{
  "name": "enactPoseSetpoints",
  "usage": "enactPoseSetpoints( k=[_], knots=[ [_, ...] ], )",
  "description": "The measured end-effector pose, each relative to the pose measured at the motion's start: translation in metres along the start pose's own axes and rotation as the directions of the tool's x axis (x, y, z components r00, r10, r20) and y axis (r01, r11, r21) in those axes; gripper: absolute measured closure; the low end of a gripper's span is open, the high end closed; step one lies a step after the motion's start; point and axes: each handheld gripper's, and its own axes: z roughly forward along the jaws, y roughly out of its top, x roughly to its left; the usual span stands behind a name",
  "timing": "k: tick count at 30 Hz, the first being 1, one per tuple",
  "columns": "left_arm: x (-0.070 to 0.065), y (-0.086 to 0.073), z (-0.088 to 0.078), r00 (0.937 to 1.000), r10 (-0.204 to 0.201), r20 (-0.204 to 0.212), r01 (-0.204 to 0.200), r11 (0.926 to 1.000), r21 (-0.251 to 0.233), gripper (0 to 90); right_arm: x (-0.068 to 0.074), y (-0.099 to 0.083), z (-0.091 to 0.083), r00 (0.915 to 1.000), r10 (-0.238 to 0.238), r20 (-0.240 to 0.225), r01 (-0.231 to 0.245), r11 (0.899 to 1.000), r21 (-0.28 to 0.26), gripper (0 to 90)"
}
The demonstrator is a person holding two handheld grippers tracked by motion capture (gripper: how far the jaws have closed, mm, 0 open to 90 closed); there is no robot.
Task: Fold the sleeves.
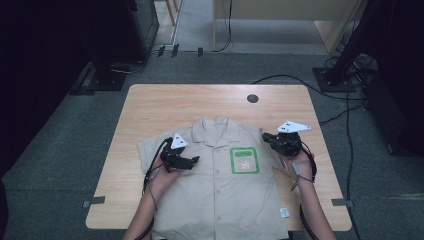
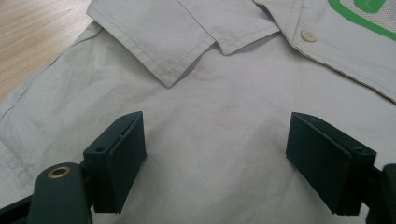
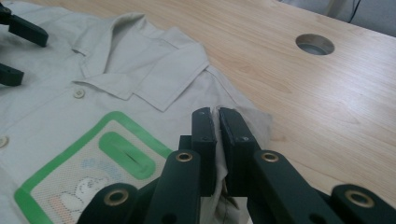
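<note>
Shirt [image 1: 220, 185]: beige short-sleeved cotton, thin plain weave, faintly creased, lying face up and buttoned on the near half of the table [image 1: 150, 107], hem toward the person. Pointed collar [image 1: 214, 131] with stitched edge, spread flat. Pale round buttons [image 2: 307, 36] down the placket. Chest pocket patch [image 1: 244, 160]: mesh panel, bright green rounded border, small faded print.

Left gripper [image 1: 192, 161]: black, blocky rectangular jaws standing wide apart over bare cloth just below the collar point, nothing between them.

Right gripper [image 3: 217, 128]: jaws closed tight on a pinched fold of cloth at the shirt's shoulder seam, beside the sleeve edge; fabric bunches upward between the pads.

Table: light wood-grain laminate, smooth, rounded corners, round cable hole [image 1: 252, 98] near the far edge. Bare wood runs behind the collar and on both sides of the sleeves; the far half lies open. Shirt hem reaches the near edge. Grey carpet [image 1: 60, 165] surrounds; cables [image 1: 345, 100] trail at the far right.
</note>
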Motion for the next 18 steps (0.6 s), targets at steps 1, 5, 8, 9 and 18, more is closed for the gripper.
enactPoseSetpoints(
  k=[1, 5, 8, 9, 18],
  knots=[
    [0.000, 0.000, 0.000, 1.0000, 0.000, 0.000, 0.000, 1.0000, 0.000, 20.2, 0.002, 0.001, 0.001, 1.0000, -0.002, 0.000, 0.002, 1.000, -0.003, 85.1],
    [0.000, 0.000, 0.000, 1.0000, -0.001, 0.000, 0.001, 1.0000, 0.000, 20.1, 0.008, 0.003, 0.003, 0.9999, -0.013, -0.010, 0.013, 1.000, -0.004, 85.1],
    [0.000, 0.000, 0.000, 1.0000, 0.000, 0.000, 0.000, 1.0000, 0.000, 20.1, 0.011, 0.004, 0.004, 0.9998, -0.013, -0.018, 0.013, 1.000, -0.005, 85.1],
    [0.000, 0.000, 0.000, 1.0000, -0.001, 0.000, 0.001, 1.0000, 0.000, 20.1, 0.013, 0.005, 0.005, 0.9997, -0.011, -0.024, 0.011, 1.000, -0.007, 85.1],
    [0.000, 0.000, 0.000, 1.0000, -0.001, 0.000, 0.001, 1.0000, 0.000, 20.1, 0.026, 0.008, 0.015, 0.9979, -0.017, -0.063, 0.016, 1.000, -0.010, 85.0]
  ],
)
